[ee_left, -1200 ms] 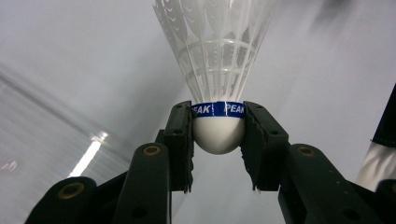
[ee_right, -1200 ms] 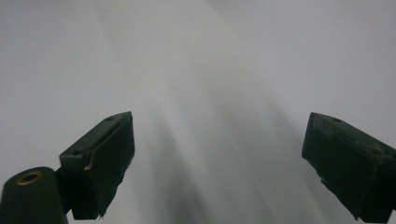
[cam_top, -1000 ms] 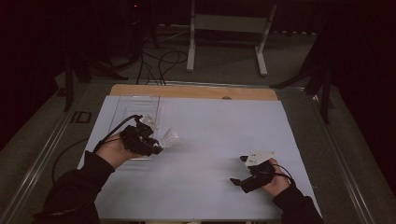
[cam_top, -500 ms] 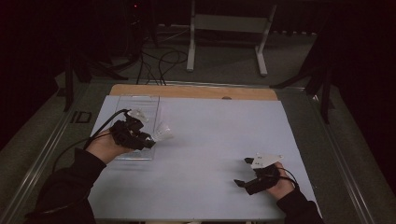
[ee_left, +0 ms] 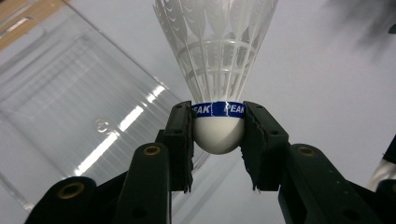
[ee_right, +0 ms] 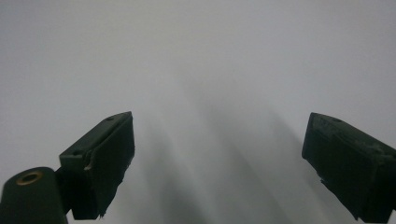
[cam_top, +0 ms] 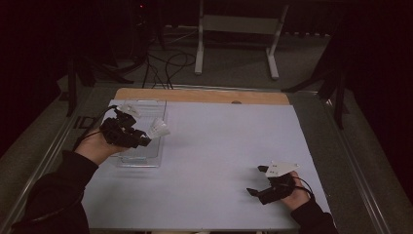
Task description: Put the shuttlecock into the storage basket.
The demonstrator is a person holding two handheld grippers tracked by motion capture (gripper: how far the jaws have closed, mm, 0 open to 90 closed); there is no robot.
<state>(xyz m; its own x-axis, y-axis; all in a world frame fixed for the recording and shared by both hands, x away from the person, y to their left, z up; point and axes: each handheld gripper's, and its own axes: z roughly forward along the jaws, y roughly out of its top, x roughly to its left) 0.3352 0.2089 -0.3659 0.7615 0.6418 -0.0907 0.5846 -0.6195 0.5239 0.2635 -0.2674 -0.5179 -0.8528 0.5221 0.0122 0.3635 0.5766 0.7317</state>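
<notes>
A white shuttlecock (ee_left: 218, 70) with a blue band round its cork is clamped by the cork between the jaws of my left gripper (ee_left: 218, 140). In the high view that gripper (cam_top: 146, 139) hovers over the right edge of a clear plastic tray (cam_top: 143, 108) at the table's left, the shuttlecock (cam_top: 158, 129) pointing right. My right gripper (cam_top: 258, 181) rests near the front right of the table, open, its jaws wide apart over bare white surface; the right gripper view shows its fingers (ee_right: 105, 158) with nothing between them.
The white table top (cam_top: 224, 146) has a wooden strip (cam_top: 204, 96) along its far edge. Metal rails run down both sides. A stand's legs (cam_top: 236, 44) and cables lie on the floor beyond the table.
My left gripper has carried the shuttlecock left and away from me, over the clear tray. The right gripper has drifted slightly toward the front right edge.
</notes>
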